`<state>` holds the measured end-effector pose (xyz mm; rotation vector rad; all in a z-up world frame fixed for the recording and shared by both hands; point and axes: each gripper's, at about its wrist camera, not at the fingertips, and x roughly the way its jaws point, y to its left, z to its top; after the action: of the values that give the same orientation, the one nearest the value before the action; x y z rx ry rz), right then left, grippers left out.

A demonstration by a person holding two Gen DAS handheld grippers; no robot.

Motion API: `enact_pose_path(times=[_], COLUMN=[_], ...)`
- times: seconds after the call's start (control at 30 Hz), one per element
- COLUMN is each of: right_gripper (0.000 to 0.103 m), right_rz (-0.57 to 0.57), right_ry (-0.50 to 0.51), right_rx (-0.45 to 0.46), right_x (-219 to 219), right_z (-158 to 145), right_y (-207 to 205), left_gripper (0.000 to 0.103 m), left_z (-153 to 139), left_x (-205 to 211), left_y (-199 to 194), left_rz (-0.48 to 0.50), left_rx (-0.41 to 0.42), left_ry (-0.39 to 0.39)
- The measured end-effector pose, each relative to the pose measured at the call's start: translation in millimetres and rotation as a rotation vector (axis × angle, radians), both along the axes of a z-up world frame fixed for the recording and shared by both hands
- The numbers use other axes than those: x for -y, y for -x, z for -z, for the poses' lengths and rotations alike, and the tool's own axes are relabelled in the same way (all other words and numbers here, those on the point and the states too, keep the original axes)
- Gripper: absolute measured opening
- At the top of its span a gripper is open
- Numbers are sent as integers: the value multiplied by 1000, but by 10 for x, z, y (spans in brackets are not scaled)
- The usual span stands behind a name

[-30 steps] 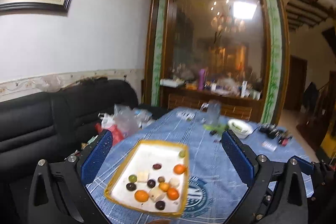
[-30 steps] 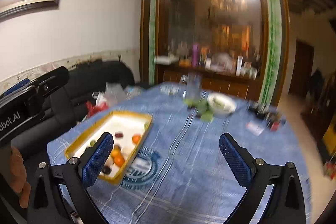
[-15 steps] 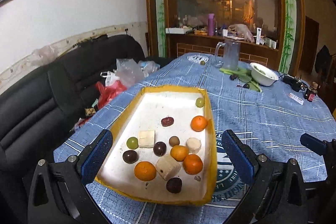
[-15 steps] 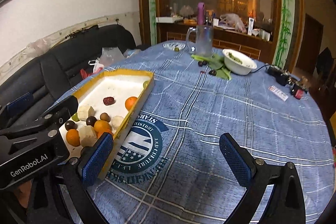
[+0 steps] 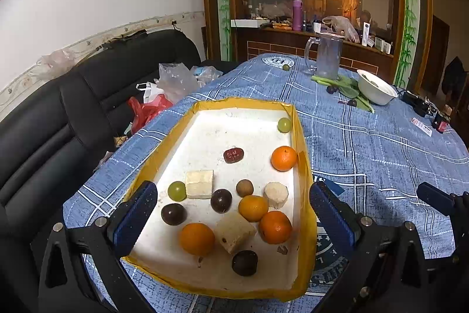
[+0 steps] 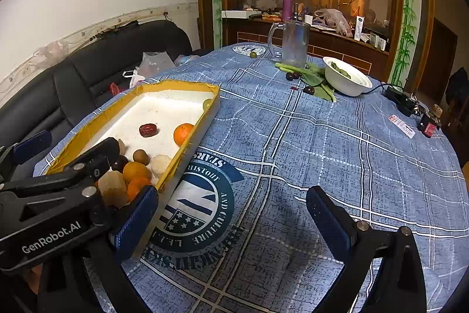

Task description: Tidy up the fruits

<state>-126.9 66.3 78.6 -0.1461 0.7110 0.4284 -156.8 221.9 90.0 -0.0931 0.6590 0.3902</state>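
Hovering over the fruit tray, left tool spread empty, right tool spread empty above the tablecloth

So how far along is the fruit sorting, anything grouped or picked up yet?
Nothing looks sorted: oranges, grapes, dark round fruits and pale cubes lie mixed in the yellow-rimmed white tray. Nothing is in hand: the left tool hangs open over the tray's near end, and the right tool is open over the blue checked tablecloth. Left: all the grouping, plus the loose green grape and dark fruits by the white bowl.
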Motion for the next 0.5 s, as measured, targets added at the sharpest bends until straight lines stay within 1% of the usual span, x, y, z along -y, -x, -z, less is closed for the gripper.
enact_pose_path(times=[0.5], right_gripper=[103], right_rz=[-22], right_ry=[8], right_rx=[-7], right_x=[-101], right_z=[38], right_y=[35], left_gripper=[103], left_z=[49], left_x=[-36], left_y=[-11], left_rz=[-4], left_rx=[-14], left_ry=[27])
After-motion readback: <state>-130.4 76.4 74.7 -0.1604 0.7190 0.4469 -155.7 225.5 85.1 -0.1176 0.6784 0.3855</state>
